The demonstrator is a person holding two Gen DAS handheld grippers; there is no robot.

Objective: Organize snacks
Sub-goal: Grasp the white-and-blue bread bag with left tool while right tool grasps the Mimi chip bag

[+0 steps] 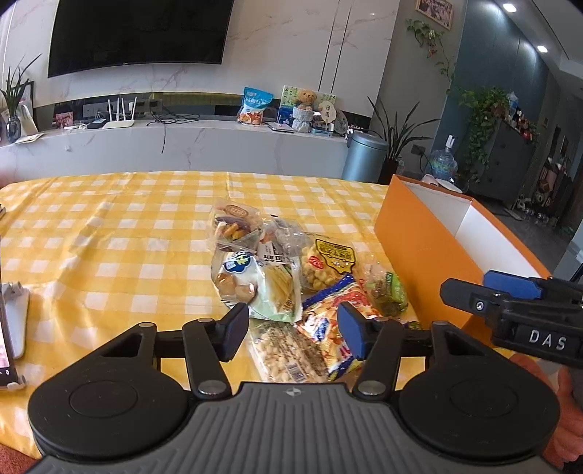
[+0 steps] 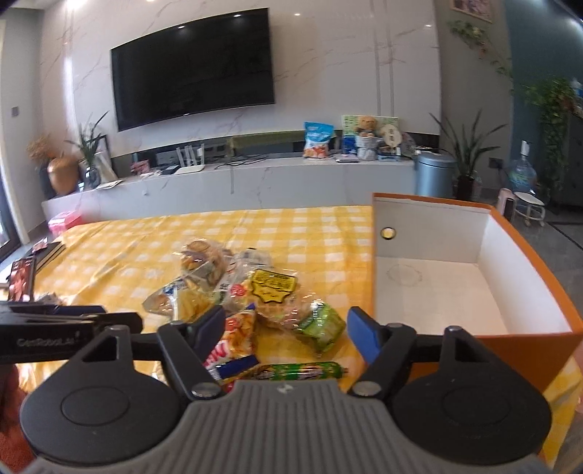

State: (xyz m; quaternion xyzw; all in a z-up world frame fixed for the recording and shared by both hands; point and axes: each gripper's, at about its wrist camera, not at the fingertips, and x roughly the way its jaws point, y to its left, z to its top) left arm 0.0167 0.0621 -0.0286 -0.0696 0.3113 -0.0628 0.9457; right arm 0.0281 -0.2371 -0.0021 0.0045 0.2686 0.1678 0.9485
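Print on the snack packets (image 1: 284, 269) too small to read. Phone (image 1: 11, 328) cut off at left edge. Sausage stick (image 2: 302, 371) partly hidden behind gripper body. Right view blurred.

A curved black television (image 2: 193, 69) hangs on a white marble wall (image 2: 328, 73) above a long, low marble console (image 2: 255, 182). A grey bin (image 2: 435, 174) and potted plants (image 2: 466, 153) stand at its right end. 2 ceiling spotlights (image 1: 524, 27) glow above a grey-blue wall (image 1: 488, 73).
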